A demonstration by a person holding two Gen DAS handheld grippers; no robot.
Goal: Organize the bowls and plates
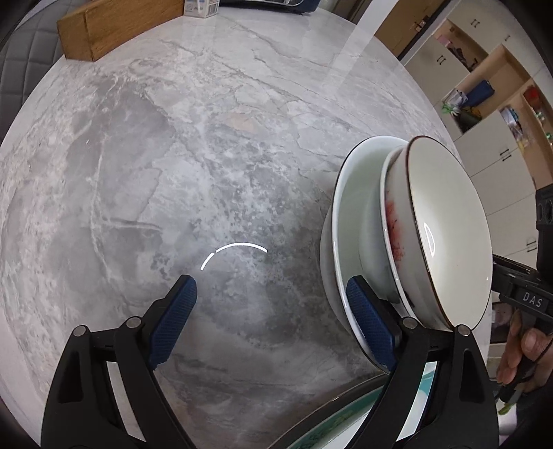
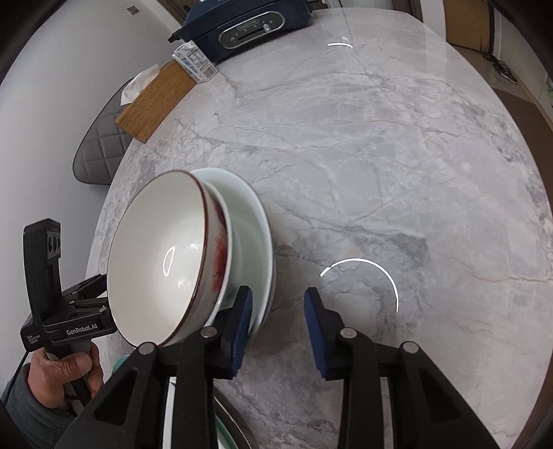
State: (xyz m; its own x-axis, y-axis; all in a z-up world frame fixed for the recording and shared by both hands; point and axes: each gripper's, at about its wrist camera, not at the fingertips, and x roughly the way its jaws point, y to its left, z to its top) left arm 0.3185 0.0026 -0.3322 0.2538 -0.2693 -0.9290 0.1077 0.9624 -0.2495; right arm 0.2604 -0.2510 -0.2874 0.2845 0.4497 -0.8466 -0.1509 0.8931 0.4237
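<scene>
- The marble tabletop (image 1: 172,155) lies bare from the centre of the left wrist view out to 9 and 12 o'clock, with wide room there. Its rounded edge runs down the 1 to 3 o'clock side, and open cabinets (image 1: 484,103) stand beyond it.
- At 11 o'clock along the far rim sit a wooden tissue box (image 2: 155,100), a small carton (image 2: 195,62) and a dark blue appliance (image 2: 249,24). All are well apart from the dishes.
- The stack stands near the tabletop's near edge, at 3 o'clock in the left view and 8 o'clock in the right. A brown-rimmed bowl (image 1: 446,224), empty, with red marking on its outer wall, nests in a white bowl (image 1: 389,214). That bowl sits in a pale wide dish (image 1: 349,214).
- The left tongs (image 1: 271,281) gape wide over bare marble, with the right pad overlapping the pale dish's rim.
- The right tongs (image 2: 279,291) stand at a narrower gap and grip nothing. The left pad is at the dish's rim and the other pad is over marble.
- A hand (image 2: 62,376) grips the left handle.
- A green-patterned plate (image 1: 345,424) peeks in at 6 o'clock.
</scene>
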